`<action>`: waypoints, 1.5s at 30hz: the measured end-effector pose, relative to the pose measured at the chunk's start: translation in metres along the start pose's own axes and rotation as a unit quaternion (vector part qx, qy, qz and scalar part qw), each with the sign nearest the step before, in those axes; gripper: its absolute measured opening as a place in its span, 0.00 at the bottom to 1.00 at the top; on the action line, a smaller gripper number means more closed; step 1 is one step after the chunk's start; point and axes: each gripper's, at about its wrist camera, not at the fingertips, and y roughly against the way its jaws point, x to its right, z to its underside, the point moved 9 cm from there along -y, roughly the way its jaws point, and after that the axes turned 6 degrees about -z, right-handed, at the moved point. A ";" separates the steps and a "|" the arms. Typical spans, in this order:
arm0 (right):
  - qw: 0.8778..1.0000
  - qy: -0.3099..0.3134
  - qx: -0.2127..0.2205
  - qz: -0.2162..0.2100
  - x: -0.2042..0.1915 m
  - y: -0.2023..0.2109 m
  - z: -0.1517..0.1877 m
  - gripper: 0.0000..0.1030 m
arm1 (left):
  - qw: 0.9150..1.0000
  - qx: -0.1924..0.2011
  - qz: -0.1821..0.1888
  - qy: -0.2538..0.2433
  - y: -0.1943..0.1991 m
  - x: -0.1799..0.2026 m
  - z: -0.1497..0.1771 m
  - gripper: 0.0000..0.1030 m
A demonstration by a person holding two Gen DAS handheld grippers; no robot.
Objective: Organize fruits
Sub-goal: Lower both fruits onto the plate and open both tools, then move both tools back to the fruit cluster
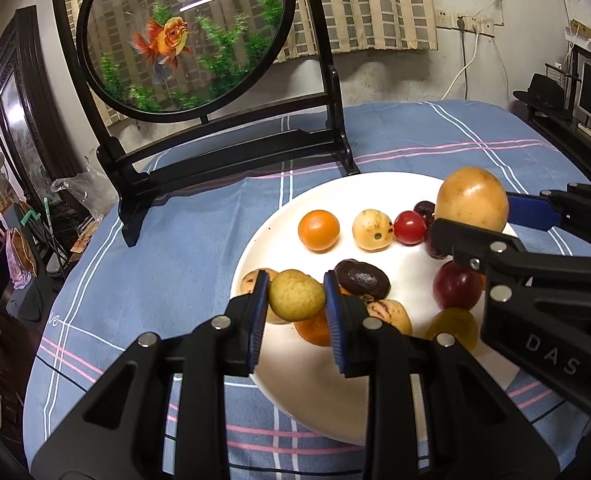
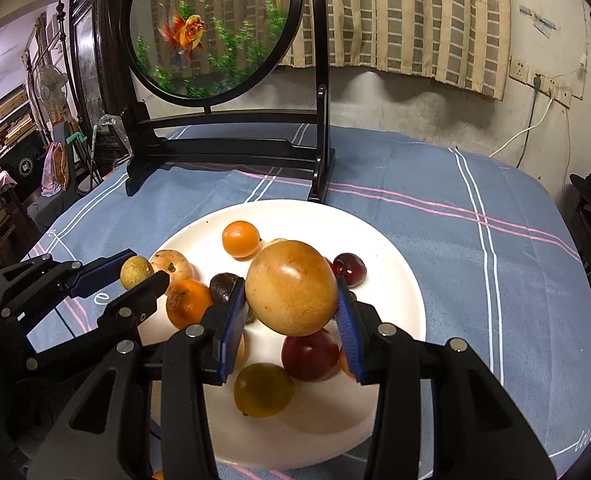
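Observation:
A white plate [image 1: 319, 392] [image 2: 391, 264] holds several small fruits: an orange one [image 1: 318, 229] [image 2: 240, 239], a pale spotted one [image 1: 372, 229], a red cherry [image 1: 409, 227], a dark wrinkled one [image 1: 361, 278] and a red plum [image 1: 457, 286] [image 2: 310, 355]. My left gripper [image 1: 295, 300] [image 2: 137, 270] is shut on a small yellow-green fruit [image 1: 296, 294] [image 2: 136, 272] above the plate's left edge. My right gripper [image 2: 291, 312] [image 1: 475, 212] is shut on a large tan round fruit [image 2: 291, 288] [image 1: 472, 199] above the plate's right side.
The plate sits on a blue plaid tablecloth [image 1: 167, 272] [image 2: 475, 248]. A black stand with a round goldfish panel [image 1: 183, 36] [image 2: 215, 28] stands at the table's back left. Furniture and clutter lie beyond the table's edges.

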 end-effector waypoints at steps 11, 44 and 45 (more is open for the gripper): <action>1.000 -0.007 0.004 0.001 0.007 -0.011 -0.008 0.69 | 1.000 0.001 -0.001 -0.018 -0.010 0.008 0.000 0.58; 0.989 0.128 -0.072 0.022 -0.054 0.108 0.192 0.69 | 0.996 -0.047 0.070 -0.025 0.111 -0.065 0.156 0.70; 0.989 0.125 -0.073 0.026 -0.051 0.103 0.189 0.69 | 0.996 -0.045 0.073 -0.030 0.112 -0.061 0.157 0.70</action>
